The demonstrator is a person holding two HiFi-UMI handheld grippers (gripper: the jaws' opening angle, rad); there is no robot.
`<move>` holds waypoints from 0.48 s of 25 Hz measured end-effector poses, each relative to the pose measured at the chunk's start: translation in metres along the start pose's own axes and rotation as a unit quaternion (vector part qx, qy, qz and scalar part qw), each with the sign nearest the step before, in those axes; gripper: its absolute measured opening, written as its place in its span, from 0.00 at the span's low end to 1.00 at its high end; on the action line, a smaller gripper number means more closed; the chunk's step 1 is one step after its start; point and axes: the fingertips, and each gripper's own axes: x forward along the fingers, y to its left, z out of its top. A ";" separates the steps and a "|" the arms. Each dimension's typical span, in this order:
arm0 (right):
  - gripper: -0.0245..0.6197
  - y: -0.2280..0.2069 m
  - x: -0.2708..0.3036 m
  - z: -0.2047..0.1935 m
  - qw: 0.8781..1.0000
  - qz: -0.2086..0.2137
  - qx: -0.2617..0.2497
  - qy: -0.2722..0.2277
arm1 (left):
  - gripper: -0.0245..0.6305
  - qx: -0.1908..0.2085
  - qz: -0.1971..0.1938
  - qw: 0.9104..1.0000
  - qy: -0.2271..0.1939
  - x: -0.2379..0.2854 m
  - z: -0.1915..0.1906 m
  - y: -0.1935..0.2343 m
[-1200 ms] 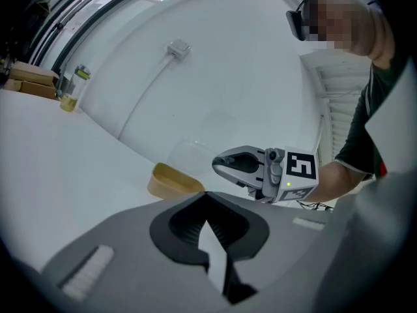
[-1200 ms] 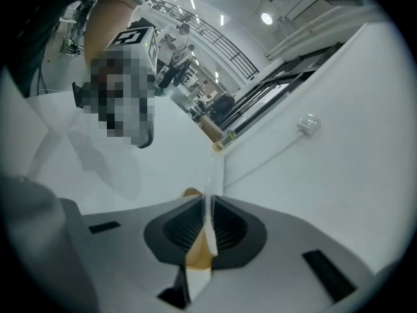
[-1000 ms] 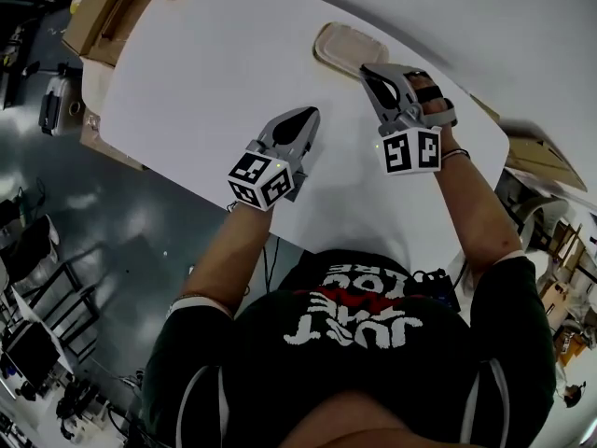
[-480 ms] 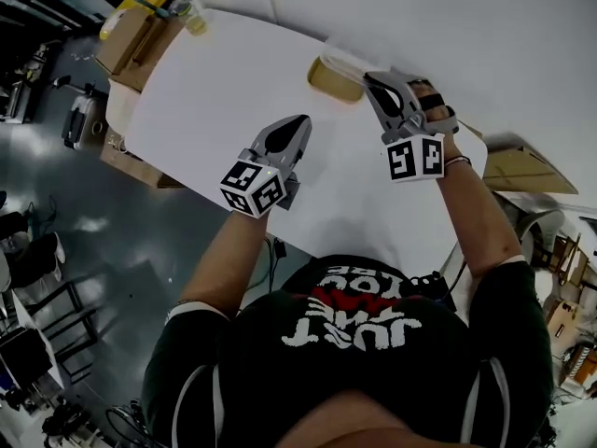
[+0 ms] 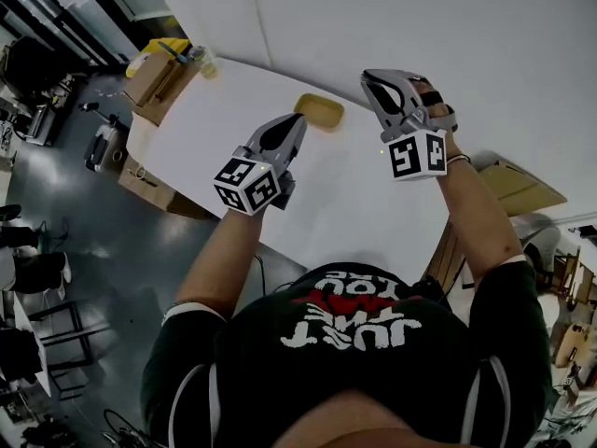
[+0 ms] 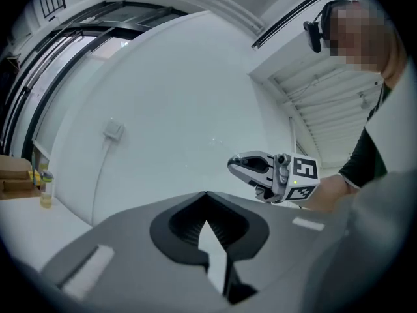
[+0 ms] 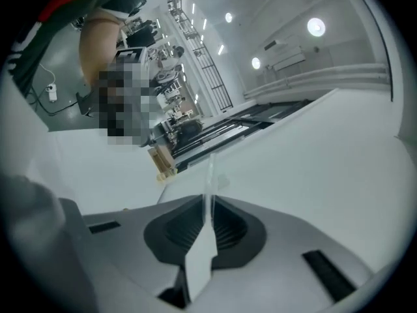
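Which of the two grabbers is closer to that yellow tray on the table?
Left. The left gripper points at the yellow tray from just beside it; the right gripper, jaws shut on a clear lid, is farther off to its right.

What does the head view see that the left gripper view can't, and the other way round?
Only the head view shows the yellow tray on the white table, the person's black shirt and the left gripper from outside. Only the left gripper view looks along that gripper's own jaws, closed on nothing, and shows the dark headset on the person's head. Both show the right gripper with its marker cube; the clear lid it grips hardly shows in either.
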 end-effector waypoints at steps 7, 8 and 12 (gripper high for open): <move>0.08 -0.101 -0.090 0.003 0.983 -0.048 0.167 -0.066 | 0.05 0.049 -0.008 0.998 -0.030 0.004 0.067 -0.080; 0.08 -0.116 -0.105 0.001 0.976 -0.055 0.195 -0.076 | 0.05 0.053 -0.009 0.998 -0.035 0.003 0.076 -0.092; 0.08 -0.169 -0.158 -0.007 0.953 -0.085 0.270 -0.109 | 0.05 0.066 -0.010 0.996 -0.058 0.000 0.112 -0.129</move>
